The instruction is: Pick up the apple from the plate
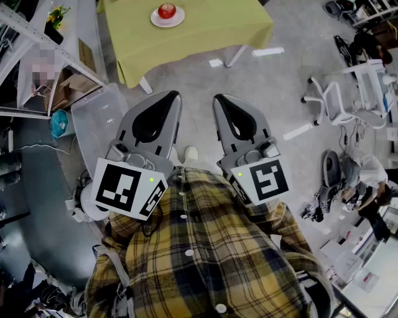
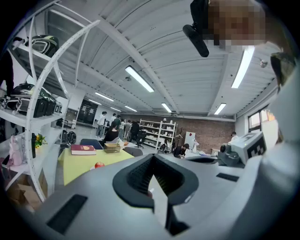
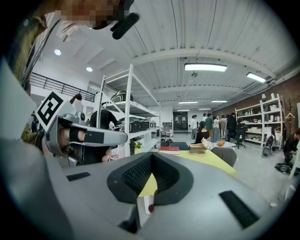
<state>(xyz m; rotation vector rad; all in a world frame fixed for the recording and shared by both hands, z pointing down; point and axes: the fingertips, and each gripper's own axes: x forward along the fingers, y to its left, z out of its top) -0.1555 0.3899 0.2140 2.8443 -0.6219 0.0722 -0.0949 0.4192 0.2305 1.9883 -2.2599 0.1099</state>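
Observation:
A red apple [image 1: 166,10] sits on a white plate [image 1: 168,22] on the table with the yellow-green cloth [image 1: 205,28], far ahead at the top of the head view. My left gripper [image 1: 169,95] and right gripper [image 1: 221,98] are held side by side close to my chest, well short of the table. Both are shut with nothing between their jaws. In the left gripper view the apple [image 2: 99,165] shows small on the table, left of the jaw tips [image 2: 152,157]. In the right gripper view a sliver of the apple [image 3: 151,207] peeks through the gap below the jaw tips [image 3: 151,154].
A clear plastic bin [image 1: 99,118] stands on the floor left of the table. Metal shelving [image 1: 37,37] lines the left side. A white chair [image 1: 339,99] and gear lie at the right. A red book [image 2: 83,149] and a small box [image 3: 197,148] rest on the table. People stand far behind.

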